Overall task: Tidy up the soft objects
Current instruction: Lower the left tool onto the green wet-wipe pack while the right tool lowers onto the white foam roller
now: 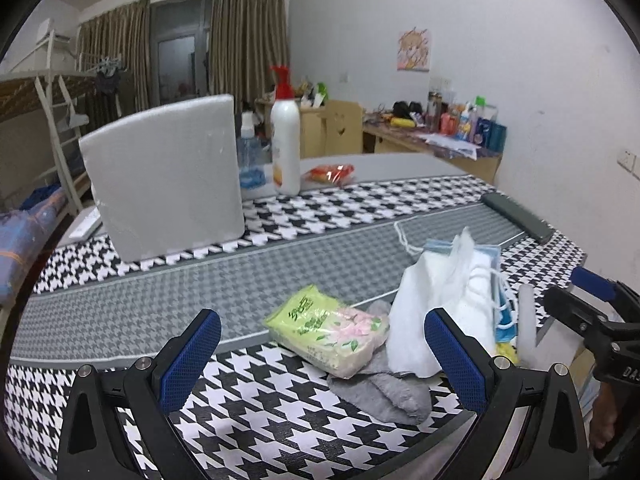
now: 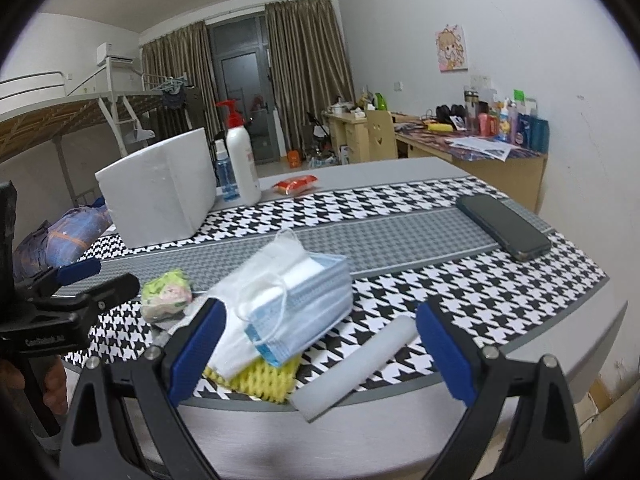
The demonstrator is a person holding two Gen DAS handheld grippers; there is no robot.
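A black-and-white houndstooth cloth with a grey central band (image 1: 240,280) covers the table, and a large white foam box (image 1: 164,176) stands at its far left. Near the front edge, a stack of pale blue face masks in clear wrap (image 2: 296,296) lies between the spread fingers of the right gripper (image 2: 320,352), atop yellow foam netting (image 2: 256,380), with a white foam cylinder (image 2: 356,364) beside it. The left gripper (image 1: 324,360), jaws released and empty, frames a green tissue pack (image 1: 328,328) resting on a grey sock (image 1: 384,392).
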